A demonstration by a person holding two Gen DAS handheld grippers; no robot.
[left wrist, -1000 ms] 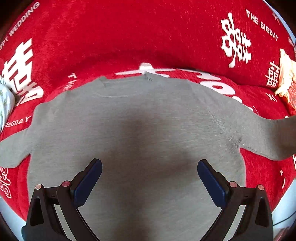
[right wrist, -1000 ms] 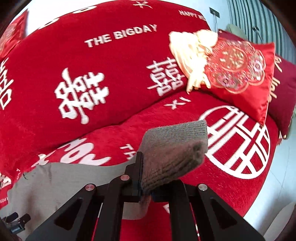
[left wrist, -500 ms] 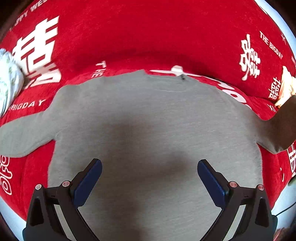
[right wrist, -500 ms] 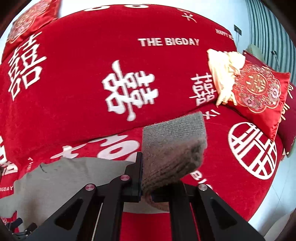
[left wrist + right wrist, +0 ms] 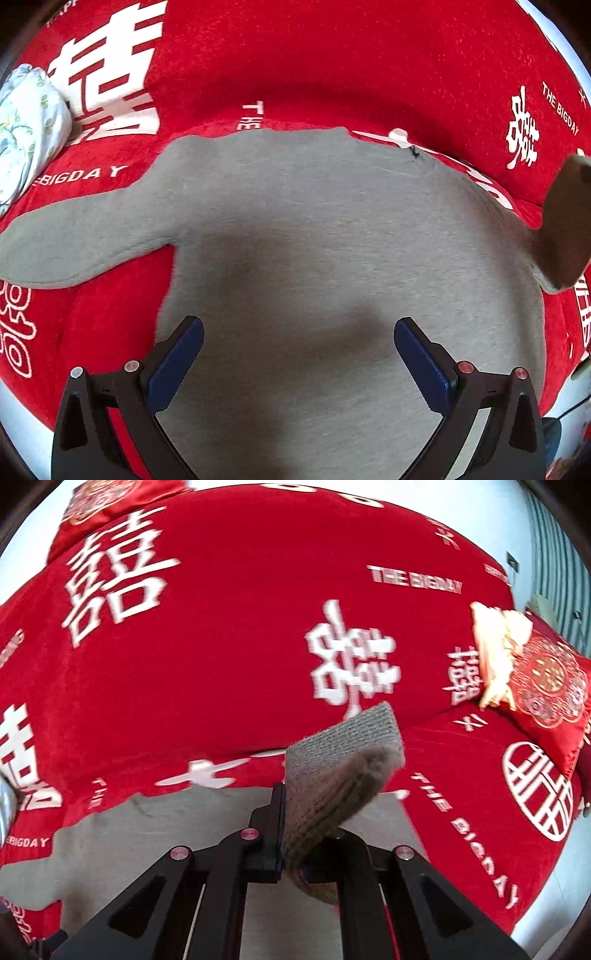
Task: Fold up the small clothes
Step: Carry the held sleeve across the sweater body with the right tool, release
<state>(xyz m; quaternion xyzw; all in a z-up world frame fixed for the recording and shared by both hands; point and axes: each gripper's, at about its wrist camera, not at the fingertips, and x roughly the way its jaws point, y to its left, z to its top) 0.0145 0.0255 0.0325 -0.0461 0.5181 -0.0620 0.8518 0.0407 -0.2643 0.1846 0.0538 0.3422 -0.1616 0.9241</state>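
Note:
A small grey sweater (image 5: 314, 240) lies flat on the red sofa seat, its left sleeve (image 5: 74, 236) stretched out to the left. My left gripper (image 5: 297, 360) is open above the sweater's lower body and holds nothing. My right gripper (image 5: 293, 843) is shut on the cuff of the right sleeve (image 5: 340, 768), lifted off the seat. That raised sleeve also shows at the right edge of the left wrist view (image 5: 565, 221). The sweater's body (image 5: 155, 834) lies below it.
The red sofa cover (image 5: 229, 646) with white characters rises behind as a backrest. A white patterned bundle of cloth (image 5: 26, 129) lies at the far left. A red embroidered cushion (image 5: 550, 686) with a cream tassel cloth (image 5: 495, 646) sits at the right.
My right gripper has carried the sleeve cuff up and leftward over the sweater. The left gripper's view has shifted so more of the left sleeve shows. Both keep their jaw state.

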